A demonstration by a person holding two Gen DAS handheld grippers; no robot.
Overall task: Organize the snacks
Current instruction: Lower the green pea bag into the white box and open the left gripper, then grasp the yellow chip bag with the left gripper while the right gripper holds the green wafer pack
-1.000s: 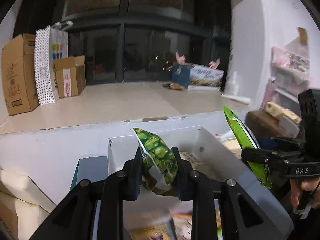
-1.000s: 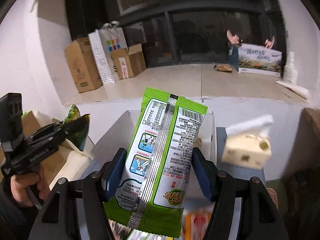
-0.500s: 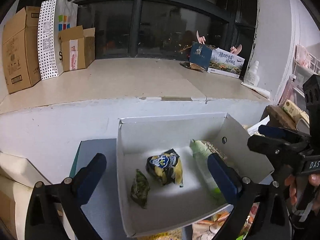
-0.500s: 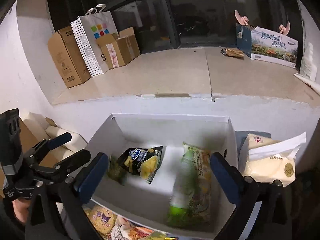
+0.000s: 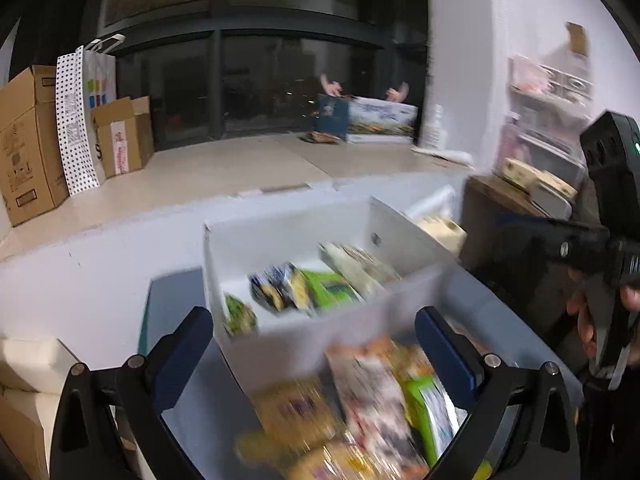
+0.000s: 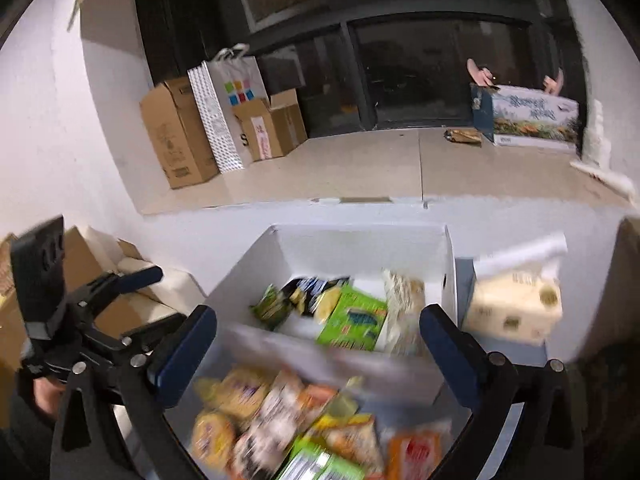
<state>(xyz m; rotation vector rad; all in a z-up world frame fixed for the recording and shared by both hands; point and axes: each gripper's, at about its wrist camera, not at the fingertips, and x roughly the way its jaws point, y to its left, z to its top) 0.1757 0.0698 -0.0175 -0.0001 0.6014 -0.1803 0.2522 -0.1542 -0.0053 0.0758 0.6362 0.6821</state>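
Note:
A white cardboard box (image 5: 280,240) (image 6: 360,240) holds a small green pea packet (image 5: 240,316) (image 6: 268,306), a dark blue and yellow packet (image 5: 276,288) (image 6: 310,292), a bright green packet (image 5: 330,290) (image 6: 354,318) and a long pale packet (image 5: 356,264) (image 6: 402,300). In front of the box lies a blurred pile of loose snack packets (image 5: 360,400) (image 6: 280,420). My left gripper (image 5: 314,354) hangs open above that pile with nothing between its fingers. My right gripper (image 6: 318,348) is open and empty too, over the same pile.
A cream tissue pack (image 6: 516,304) stands right of the box. Behind it runs a white ledge (image 6: 320,168) with cardboard boxes (image 6: 176,136), a dotted paper bag (image 6: 220,112) and a printed carton (image 6: 528,116). More cardboard boxes (image 5: 24,380) sit at the left.
Both grippers opened and let go: the pea packet and the bright green packet now lie in the box. Both have since drawn back from the box to the loose pile.

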